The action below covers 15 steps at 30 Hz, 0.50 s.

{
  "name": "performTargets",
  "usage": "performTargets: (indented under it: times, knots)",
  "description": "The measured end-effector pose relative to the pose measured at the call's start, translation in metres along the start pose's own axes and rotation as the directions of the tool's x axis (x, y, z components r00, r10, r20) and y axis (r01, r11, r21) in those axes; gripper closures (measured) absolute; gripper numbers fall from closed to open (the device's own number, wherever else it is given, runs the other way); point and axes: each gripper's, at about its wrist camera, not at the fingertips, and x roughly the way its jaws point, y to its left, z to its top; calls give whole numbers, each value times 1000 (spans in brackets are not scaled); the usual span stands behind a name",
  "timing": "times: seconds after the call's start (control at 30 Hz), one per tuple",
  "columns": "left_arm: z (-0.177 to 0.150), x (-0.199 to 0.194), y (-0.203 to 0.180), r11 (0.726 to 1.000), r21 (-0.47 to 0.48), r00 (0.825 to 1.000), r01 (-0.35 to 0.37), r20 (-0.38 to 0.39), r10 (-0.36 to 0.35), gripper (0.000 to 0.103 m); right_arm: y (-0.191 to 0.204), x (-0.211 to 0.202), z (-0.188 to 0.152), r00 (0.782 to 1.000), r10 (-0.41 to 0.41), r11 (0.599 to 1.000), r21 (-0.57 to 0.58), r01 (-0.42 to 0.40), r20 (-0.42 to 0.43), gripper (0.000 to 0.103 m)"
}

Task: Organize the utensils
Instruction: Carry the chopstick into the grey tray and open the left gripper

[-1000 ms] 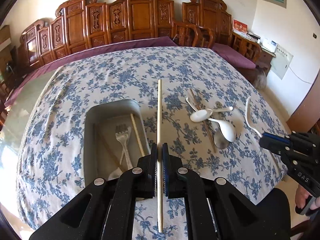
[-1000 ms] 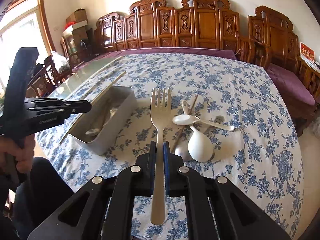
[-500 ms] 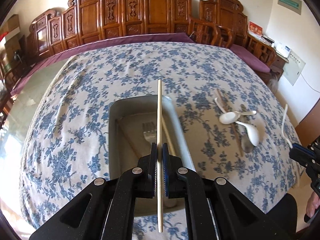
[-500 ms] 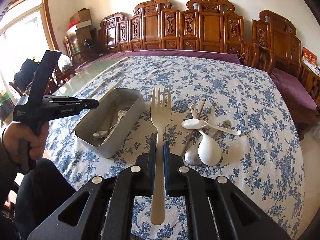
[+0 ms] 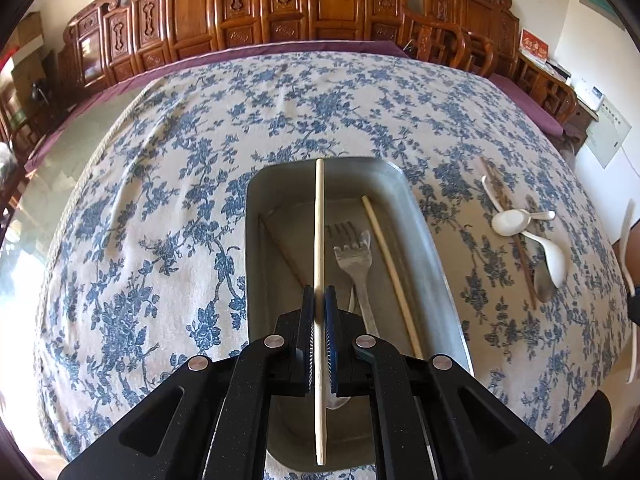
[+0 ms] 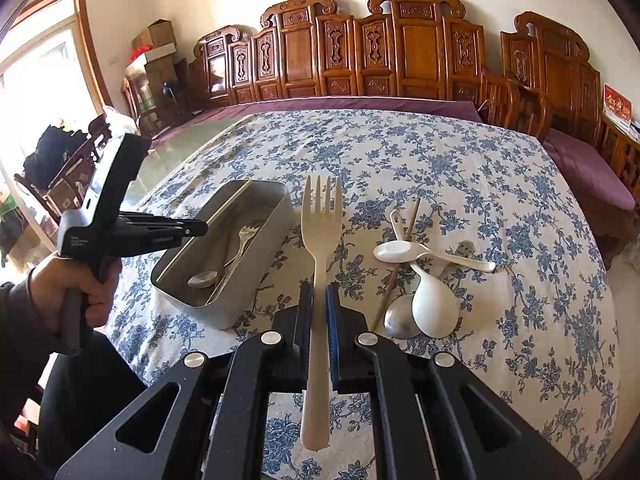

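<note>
My left gripper (image 5: 319, 300) is shut on a pale wooden chopstick (image 5: 319, 224) and holds it lengthwise above the grey metal box (image 5: 432, 240). In the box lie a metal fork (image 5: 354, 256), another pale chopstick (image 5: 390, 264) and a dark chopstick (image 5: 282, 246). My right gripper (image 6: 319, 300) is shut on a cream plastic fork (image 6: 321, 240), held above the cloth to the right of the box (image 6: 256, 248). The left gripper (image 6: 196, 227) also shows in the right wrist view, over the box.
On the blue-flowered tablecloth (image 6: 460, 168) right of the box lie white spoons (image 6: 434, 304), a metal spoon (image 6: 400, 320) and a dark chopstick (image 6: 394, 272). They also show in the left wrist view (image 5: 554, 260). Carved wooden chairs (image 6: 416, 52) ring the table's far side.
My left gripper has carried the chopstick leftward from over the cloth to over the box. My right gripper with the fork has barely moved.
</note>
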Motion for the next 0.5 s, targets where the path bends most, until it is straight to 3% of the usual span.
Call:
performTargets:
  times: [0.5]
  knots:
    - [0,10,-5,1000,12,1000,4,-21,-4,98,15,10,4,1000,19,1000,-11,-19,-9,94]
